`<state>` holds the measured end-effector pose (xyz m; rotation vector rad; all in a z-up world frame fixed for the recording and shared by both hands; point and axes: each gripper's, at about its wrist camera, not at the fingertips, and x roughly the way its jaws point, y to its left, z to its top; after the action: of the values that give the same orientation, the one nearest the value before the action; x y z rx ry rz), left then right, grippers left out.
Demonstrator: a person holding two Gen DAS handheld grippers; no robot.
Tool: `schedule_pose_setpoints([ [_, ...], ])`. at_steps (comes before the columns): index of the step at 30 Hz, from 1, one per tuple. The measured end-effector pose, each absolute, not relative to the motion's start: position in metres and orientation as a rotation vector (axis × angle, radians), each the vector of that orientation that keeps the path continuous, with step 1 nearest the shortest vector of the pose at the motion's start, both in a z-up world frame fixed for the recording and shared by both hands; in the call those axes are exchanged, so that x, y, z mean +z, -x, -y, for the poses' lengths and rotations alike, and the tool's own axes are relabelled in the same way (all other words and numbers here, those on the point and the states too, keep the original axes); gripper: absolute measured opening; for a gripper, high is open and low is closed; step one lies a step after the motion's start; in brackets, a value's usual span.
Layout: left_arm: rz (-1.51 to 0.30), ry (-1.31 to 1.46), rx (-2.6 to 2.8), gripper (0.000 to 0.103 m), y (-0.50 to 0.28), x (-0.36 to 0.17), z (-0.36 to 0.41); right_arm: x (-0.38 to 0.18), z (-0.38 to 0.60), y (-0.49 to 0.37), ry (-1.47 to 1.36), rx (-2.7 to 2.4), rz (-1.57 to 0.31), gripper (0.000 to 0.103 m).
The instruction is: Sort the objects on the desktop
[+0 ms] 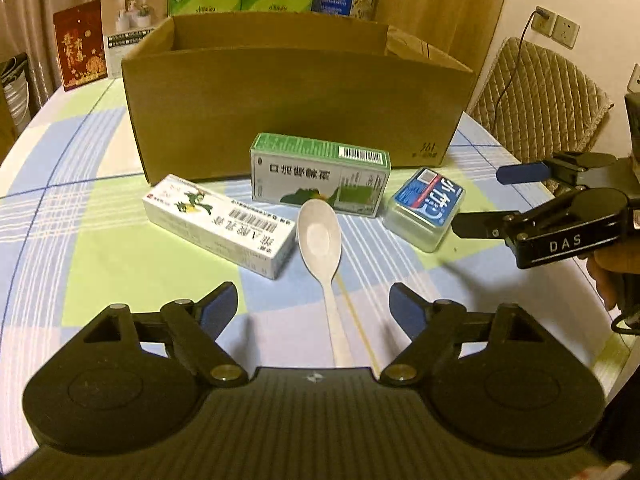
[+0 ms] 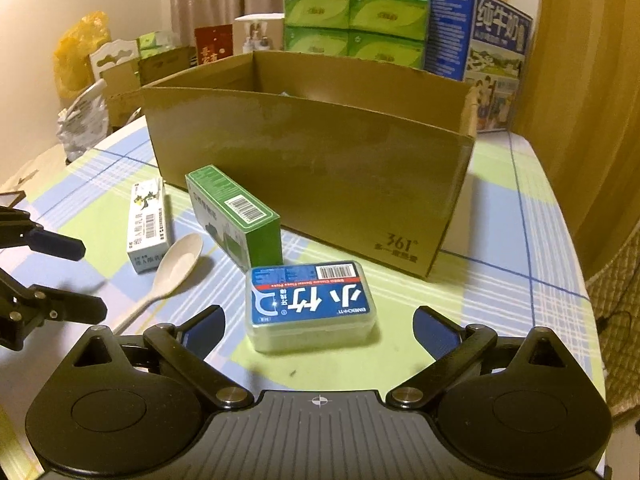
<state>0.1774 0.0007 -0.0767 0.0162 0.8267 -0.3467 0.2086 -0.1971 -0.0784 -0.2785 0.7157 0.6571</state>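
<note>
Right now both tongs gape empty: the white spoon lies handle-first straight ahead of the left gripper, while the floss-pick box sits crosswise between the right gripper's fingers.

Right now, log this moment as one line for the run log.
left gripper: open, over spoon handle | right gripper: open, facing floss pick box | cardboard box: behind items | nothing held

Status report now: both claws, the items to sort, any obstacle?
Left claw open over spoon handle. Right claw open at blue-lidded case. Two cartons wait before cardboard box. Nothing blocking.
</note>
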Motion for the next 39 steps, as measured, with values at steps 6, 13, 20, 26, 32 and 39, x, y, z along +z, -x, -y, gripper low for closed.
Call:
schedule_pose_setpoints([
  [6, -0.82, -0.014, -0.353, 0.08, -0.182, -0.081, 0.002, -0.087, 0.19, -0.22, 0.285, 0.668, -0.731, 0.098],
  [13, -0.813, -0.037, -0.375, 0.08, -0.186, -0.086, 0.009, -0.099, 0.182, -0.229, 0.298, 0.692, -0.761, 0.097],
  [20, -0.81, -0.056, -0.401, 0.076, -0.19, -0.091, 0.018, -0.102, 0.179, -0.234, 0.301, 0.691, -0.775, 0.084],
  [26, -0.816, -0.096, -0.411, 0.065, -0.2, -0.099, 0.03, -0.097, 0.188, -0.234, 0.269, 0.626, -0.791, 0.084],
  [32, -0.812, -0.106, -0.376, 0.059, -0.21, -0.108, 0.037, -0.095, 0.205, -0.238, 0.204, 0.556, -0.823, 0.084],
  [39, -0.777, -0.093, -0.321, 0.05, -0.222, -0.113, 0.039, -0.093, 0.209, -0.239, 0.196, 0.539, -0.825, 0.084],
])
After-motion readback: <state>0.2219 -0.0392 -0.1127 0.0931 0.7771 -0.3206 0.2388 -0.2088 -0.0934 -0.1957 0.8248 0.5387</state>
